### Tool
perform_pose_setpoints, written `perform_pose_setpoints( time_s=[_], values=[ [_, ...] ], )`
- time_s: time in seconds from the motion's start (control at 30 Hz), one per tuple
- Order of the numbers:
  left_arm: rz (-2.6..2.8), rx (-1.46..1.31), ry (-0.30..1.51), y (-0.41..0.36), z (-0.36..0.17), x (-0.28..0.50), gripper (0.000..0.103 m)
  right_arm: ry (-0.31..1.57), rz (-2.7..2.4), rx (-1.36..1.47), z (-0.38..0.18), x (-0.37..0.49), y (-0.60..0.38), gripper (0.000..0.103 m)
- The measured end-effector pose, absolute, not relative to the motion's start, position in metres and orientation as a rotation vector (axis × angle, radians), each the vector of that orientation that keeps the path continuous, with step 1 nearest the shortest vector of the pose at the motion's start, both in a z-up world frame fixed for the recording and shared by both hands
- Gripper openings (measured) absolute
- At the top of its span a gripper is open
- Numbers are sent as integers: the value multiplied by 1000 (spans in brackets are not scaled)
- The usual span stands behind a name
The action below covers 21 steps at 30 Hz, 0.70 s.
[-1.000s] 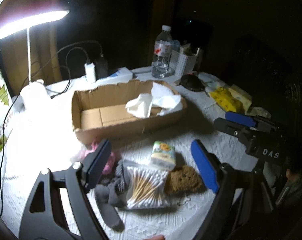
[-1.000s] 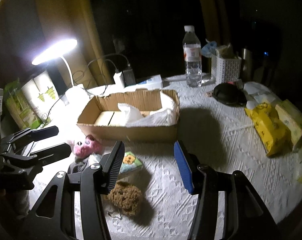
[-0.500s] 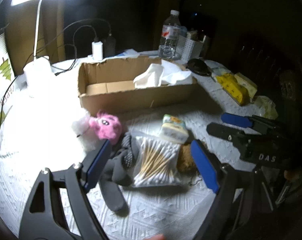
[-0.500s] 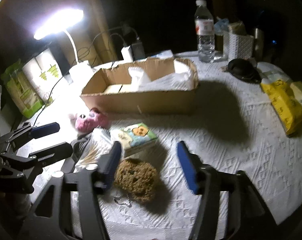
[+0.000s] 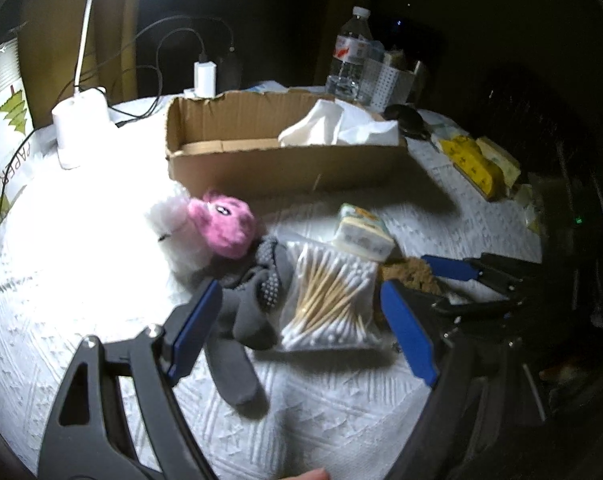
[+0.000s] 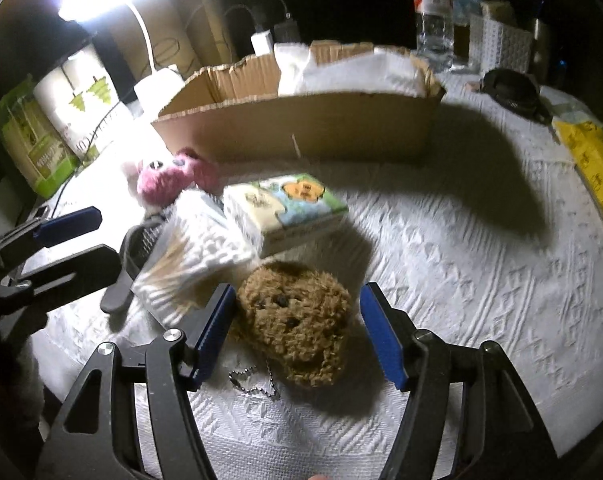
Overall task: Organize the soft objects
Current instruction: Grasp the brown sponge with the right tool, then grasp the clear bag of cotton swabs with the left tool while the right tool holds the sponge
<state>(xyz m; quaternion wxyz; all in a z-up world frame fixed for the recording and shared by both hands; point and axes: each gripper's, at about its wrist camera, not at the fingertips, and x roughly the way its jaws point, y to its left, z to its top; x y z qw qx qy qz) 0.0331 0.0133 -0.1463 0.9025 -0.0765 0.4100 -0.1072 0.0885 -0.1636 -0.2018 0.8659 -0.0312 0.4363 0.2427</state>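
As both grippers dropped toward the near clutter, right gripper [image 6: 297, 332] widened, jaws bracketing brown plush bear [image 6: 295, 322] untouched; left gripper [image 5: 301, 320] stayed open over grey sock [image 5: 249, 316]. Cardboard box [image 6: 301, 128] waited behind; grasp imminent.

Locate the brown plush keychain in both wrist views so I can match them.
Left wrist: brown plush right of centre, mostly hidden behind the cotton swab bag, beside the right gripper.
Right wrist: brown plush lower centre, between the open fingers of the right gripper.
Shared landmark: cardboard box, behind the plush in both.
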Motion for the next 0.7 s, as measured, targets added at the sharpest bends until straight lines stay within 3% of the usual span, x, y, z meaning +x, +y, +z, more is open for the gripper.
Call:
perform_pose_setpoints(
  time_s=[0.27,0.3,0.37,0.7],
  values=[
    [-213,-161,865,4,-155,35,83,938,553,-62,-209,90,-159,68],
    [-212,-161,869,3,-155,35,83,935,553,-64,-209,89,-159,66],
    [-214,-159,872,1,-156,36,83,931,562,-56,-209,90,-161,51],
    [-237,-111,884,-23,-158,42,83,872,554,-52,-197,85,-181,39]
  ],
)
